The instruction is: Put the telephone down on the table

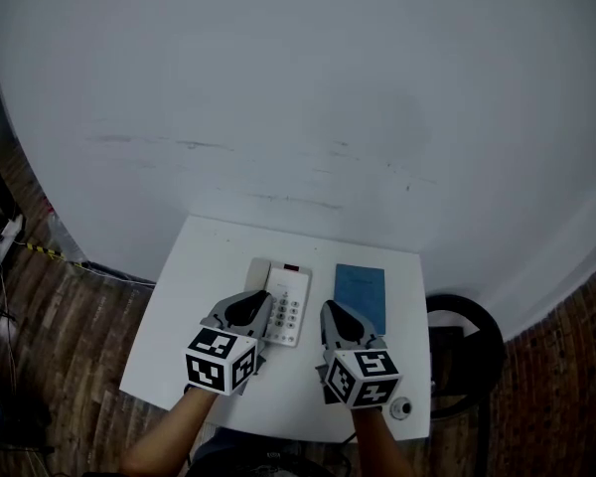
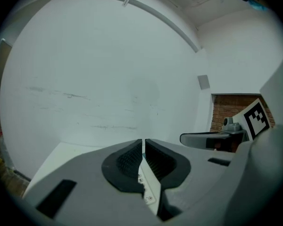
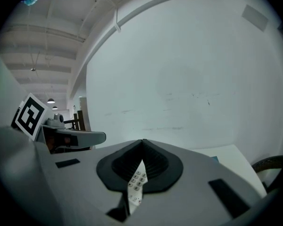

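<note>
A white telephone (image 1: pixel 286 301) with a grey keypad lies flat on the small white table (image 1: pixel 209 266), left of centre. My left gripper (image 1: pixel 258 304) hovers over the phone's near left edge, jaws together with nothing between them. The left gripper view shows only a thin slit between its pads (image 2: pixel 132 161), with a strip of the telephone (image 2: pixel 148 185) below. My right gripper (image 1: pixel 330 311) is just right of the phone's near end, also shut and empty. Phone keys (image 3: pixel 137 182) show beneath its closed jaws in the right gripper view.
A blue booklet (image 1: pixel 360 291) lies on the table right of the phone. A small round object (image 1: pixel 402 407) sits at the front right corner. A black round stool (image 1: pixel 464 334) stands right of the table. A white wall rises behind; cables (image 1: pixel 40 251) run on the wooden floor at left.
</note>
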The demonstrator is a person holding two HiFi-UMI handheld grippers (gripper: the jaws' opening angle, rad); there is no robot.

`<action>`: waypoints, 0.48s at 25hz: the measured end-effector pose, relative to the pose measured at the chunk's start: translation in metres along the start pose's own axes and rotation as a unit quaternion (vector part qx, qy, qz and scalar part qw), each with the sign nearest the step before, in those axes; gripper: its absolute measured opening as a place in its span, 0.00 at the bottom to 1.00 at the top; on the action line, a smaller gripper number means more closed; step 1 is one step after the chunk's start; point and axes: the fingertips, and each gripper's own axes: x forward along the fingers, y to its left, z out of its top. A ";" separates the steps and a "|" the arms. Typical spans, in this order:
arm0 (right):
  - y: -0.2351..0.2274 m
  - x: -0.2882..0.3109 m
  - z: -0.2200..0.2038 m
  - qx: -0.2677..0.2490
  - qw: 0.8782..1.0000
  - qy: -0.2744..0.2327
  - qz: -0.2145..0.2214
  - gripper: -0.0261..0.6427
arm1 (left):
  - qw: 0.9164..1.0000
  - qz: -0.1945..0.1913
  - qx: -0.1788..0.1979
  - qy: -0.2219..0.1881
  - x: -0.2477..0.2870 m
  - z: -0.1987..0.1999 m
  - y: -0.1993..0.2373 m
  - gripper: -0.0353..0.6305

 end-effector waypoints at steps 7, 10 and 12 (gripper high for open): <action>0.003 -0.017 0.003 -0.008 1.000 -0.009 0.012 0.04 | 1.000 -0.003 0.004 0.000 -0.005 -0.005 -0.018 0.06; 0.002 -0.019 0.001 -0.008 1.000 -0.008 0.014 0.04 | 1.000 0.000 0.001 -0.001 -0.005 -0.007 -0.019 0.06; 0.001 -0.021 0.001 -0.004 1.000 -0.009 0.016 0.04 | 1.000 0.001 -0.001 -0.001 -0.005 -0.008 -0.020 0.06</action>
